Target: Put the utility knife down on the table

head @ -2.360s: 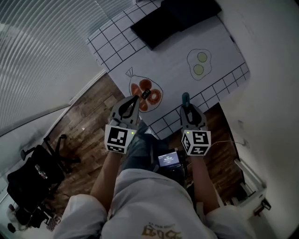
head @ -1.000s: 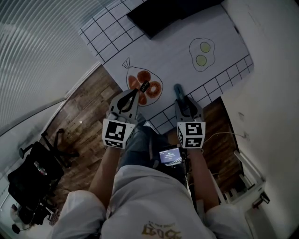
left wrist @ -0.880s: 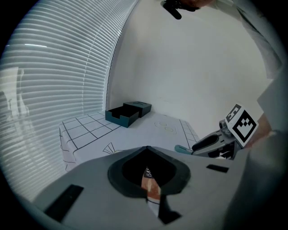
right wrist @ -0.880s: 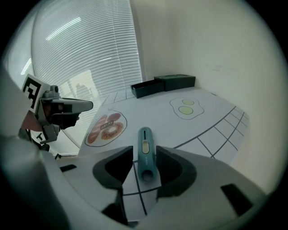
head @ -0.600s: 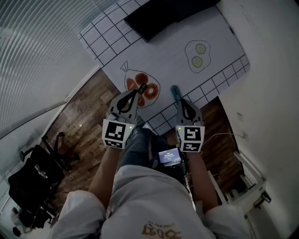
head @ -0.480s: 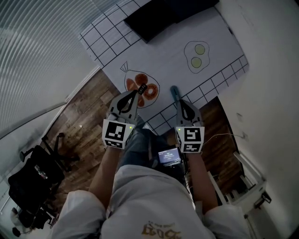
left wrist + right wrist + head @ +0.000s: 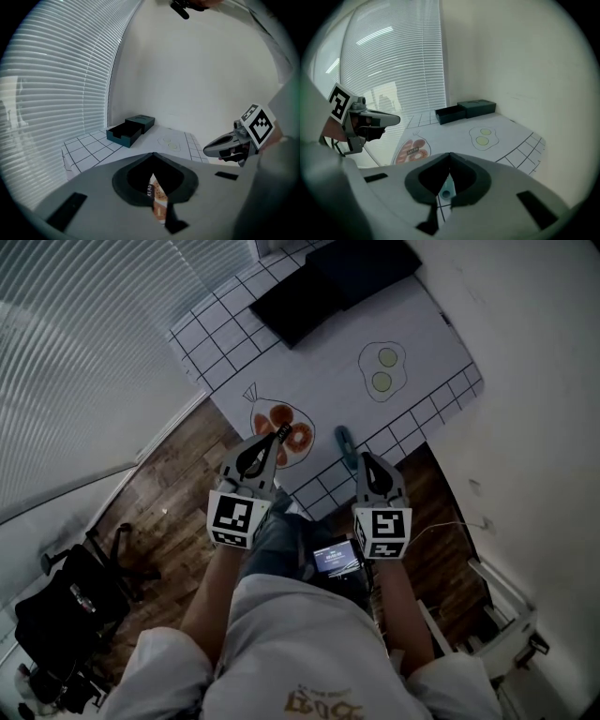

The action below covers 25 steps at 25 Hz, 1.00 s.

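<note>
Utility knife point(image 7: 344, 442) is down, lying flat on the bench point(image 7: 328, 381) near its front edge, teal handle across the black grid lines of the white cover; right tongs point(image 7: 365, 457) sit just behind it with the jaws pressed together on nothing, and the right gripper view catches the teal handle on the cover through the gap under the closed tips; left tongs point(image 7: 280, 431) are closed as well, tips meeting, nothing held, poised at the printed bread bag point(image 7: 300, 437), whose orange slices and label peek through beneath them in the left gripper view; the two tongs are held side by side at the bench's near edge, apart from each other, marker cubes point(image 7: 234, 518) facing the head camera; further back on the cover lies the fried-egg drawing point(image 7: 382, 369), and at the far end a dark open box point(image 7: 328, 282); blinds point(image 7: 84, 343) run along the left; wooden floor point(image 7: 178, 493) shows beside the bench.
</note>
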Motion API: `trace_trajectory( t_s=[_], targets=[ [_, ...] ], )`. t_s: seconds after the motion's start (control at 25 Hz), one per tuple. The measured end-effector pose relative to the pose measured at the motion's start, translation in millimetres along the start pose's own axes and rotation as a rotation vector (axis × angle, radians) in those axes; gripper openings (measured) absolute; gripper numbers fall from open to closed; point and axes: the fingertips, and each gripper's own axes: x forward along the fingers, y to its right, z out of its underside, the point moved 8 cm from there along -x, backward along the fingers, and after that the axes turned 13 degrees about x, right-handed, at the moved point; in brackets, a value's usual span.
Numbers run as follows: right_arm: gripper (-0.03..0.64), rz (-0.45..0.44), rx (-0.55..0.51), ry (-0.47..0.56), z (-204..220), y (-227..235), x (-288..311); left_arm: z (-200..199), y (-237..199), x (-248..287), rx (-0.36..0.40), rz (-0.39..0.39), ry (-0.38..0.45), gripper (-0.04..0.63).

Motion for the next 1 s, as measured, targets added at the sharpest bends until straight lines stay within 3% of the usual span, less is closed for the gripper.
trace_trajectory(
  t_s=[1.0],
  targets=[
    [0.009, -0.052, 0.052, 0.215, -71.8, -11.2, -65.1, -91.5, 3.0, -47.5, 0.099, -0.045, 0.159, 0.008]
  ],
)
